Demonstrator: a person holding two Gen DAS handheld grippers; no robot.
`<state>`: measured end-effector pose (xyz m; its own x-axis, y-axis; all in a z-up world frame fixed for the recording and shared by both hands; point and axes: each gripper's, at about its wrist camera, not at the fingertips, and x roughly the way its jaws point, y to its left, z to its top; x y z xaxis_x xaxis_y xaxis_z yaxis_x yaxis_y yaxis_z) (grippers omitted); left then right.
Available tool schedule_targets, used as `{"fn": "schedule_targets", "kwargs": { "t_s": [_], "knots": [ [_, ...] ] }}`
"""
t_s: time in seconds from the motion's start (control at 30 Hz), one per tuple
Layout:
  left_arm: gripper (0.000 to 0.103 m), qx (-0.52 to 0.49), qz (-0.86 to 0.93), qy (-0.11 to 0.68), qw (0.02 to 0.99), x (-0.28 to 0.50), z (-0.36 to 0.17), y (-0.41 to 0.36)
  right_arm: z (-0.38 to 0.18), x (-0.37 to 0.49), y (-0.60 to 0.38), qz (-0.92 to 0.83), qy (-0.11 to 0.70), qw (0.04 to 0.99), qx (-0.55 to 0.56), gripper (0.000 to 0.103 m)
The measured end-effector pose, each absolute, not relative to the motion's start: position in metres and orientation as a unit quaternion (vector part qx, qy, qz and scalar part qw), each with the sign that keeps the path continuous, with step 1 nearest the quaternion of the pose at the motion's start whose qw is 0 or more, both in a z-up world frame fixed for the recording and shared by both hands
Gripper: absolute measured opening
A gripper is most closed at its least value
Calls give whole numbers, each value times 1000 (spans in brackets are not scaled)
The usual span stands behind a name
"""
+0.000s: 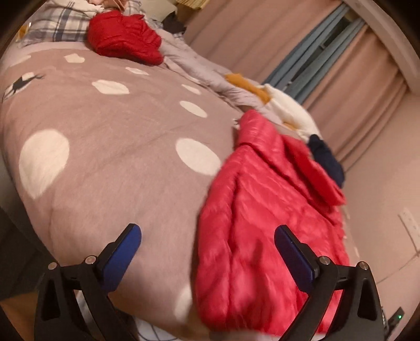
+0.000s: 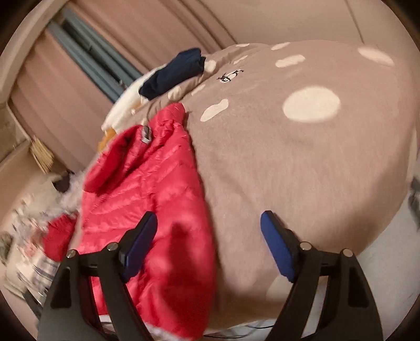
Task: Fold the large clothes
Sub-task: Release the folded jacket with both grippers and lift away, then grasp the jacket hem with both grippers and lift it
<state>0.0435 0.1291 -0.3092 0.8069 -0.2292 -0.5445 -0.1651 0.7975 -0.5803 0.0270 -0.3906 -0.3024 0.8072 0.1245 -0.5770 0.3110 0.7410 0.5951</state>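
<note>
A red puffer jacket [image 1: 265,217] lies spread on the taupe bedcover with white dots [image 1: 110,157], its collar pointing away from me. In the left wrist view my left gripper [image 1: 207,230] hangs open above the jacket's lower left edge, with nothing between its blue pads. The same jacket [image 2: 147,188] fills the left of the right wrist view, a grey label at its collar. My right gripper [image 2: 208,219] is open over the jacket's right edge and the bedcover [image 2: 302,162], holding nothing. Both views are blurred.
A second red garment [image 1: 123,36] lies bunched at the head of the bed beside a plaid pillow [image 1: 57,23]. A grey, white and mustard quilt [image 1: 236,86] and a navy garment [image 2: 173,73] lie along the far edge. Pink curtains [image 1: 354,78] hang beyond.
</note>
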Motion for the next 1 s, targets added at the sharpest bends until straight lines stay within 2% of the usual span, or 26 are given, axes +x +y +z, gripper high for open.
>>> {"fn": "schedule_targets", "kwargs": {
  "t_s": [0.07,0.23,0.4,0.53,0.57,0.6,0.63,0.7,0.77,0.87,1.0],
  "knots": [
    [100,-346,-59,311,883,42,-311,123,-309,20,-379,-23,300,864,404,83],
    [100,-441,-191,329,813,62,-320,105,-312,30,-336,42,313,844,433,86],
    [100,-416,-214,333,819,74,-314,81,-317,52,-311,102,325,803,490,86],
    [100,-425,-214,332,814,84,-315,82,-308,63,-299,87,330,835,432,84],
    [97,-418,-211,332,819,85,-314,80,-307,66,-299,84,328,838,428,82],
    [89,-400,-203,335,829,85,-314,77,-307,68,-299,78,328,841,424,81],
    [82,-376,-187,340,841,84,-313,73,-308,71,-301,72,329,842,421,75],
    [46,-331,-144,346,866,82,-315,69,-308,74,-301,56,328,851,405,65],
    [30,-330,-115,355,867,88,-323,74,-309,77,-302,44,335,867,367,47],
    [23,-368,-119,353,852,91,-331,86,-314,71,-298,31,330,889,315,34],
    [21,-337,-103,348,869,84,-329,78,-317,73,-296,19,332,898,288,23]
  ]
}}
